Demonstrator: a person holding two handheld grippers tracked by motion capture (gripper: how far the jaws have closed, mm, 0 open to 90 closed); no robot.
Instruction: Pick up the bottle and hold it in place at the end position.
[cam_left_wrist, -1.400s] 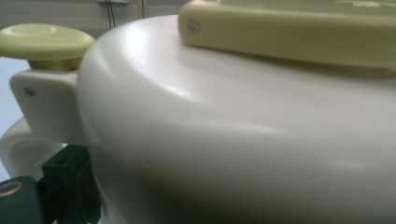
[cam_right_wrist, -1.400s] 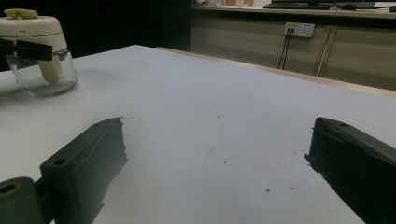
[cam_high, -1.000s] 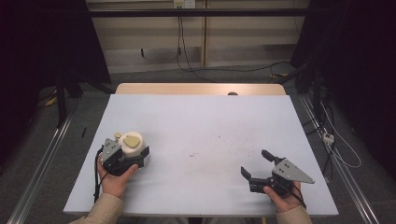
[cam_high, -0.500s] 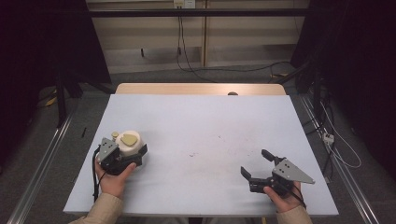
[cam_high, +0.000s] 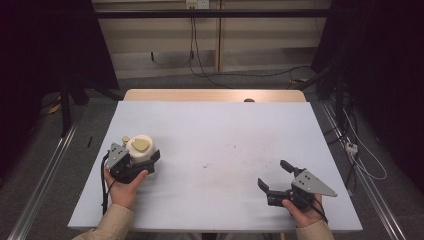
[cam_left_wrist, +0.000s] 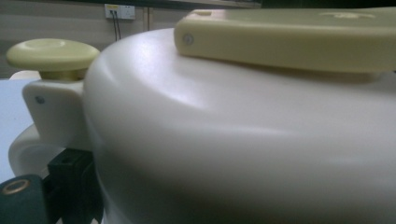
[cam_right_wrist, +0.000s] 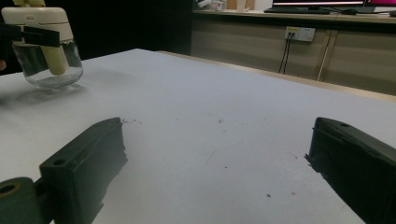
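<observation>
Jar (cam_high: 140, 150) clenched in left claw (cam_high: 142, 162) at eight o'clock on table (cam_high: 215, 135), jaws clamped across its cream lid (cam_left_wrist: 243, 140). Probably glass below: stiff, slippery, breakable, moderately light; best held at the lid. Clear body (cam_right_wrist: 46, 65) looks empty, a cream stem inside. Right claw (cam_high: 274, 180) spread wide, idle at five o'clock.

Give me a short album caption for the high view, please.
Left claw grips a cream-lidded jar on the pale table; right claw waits open.
</observation>
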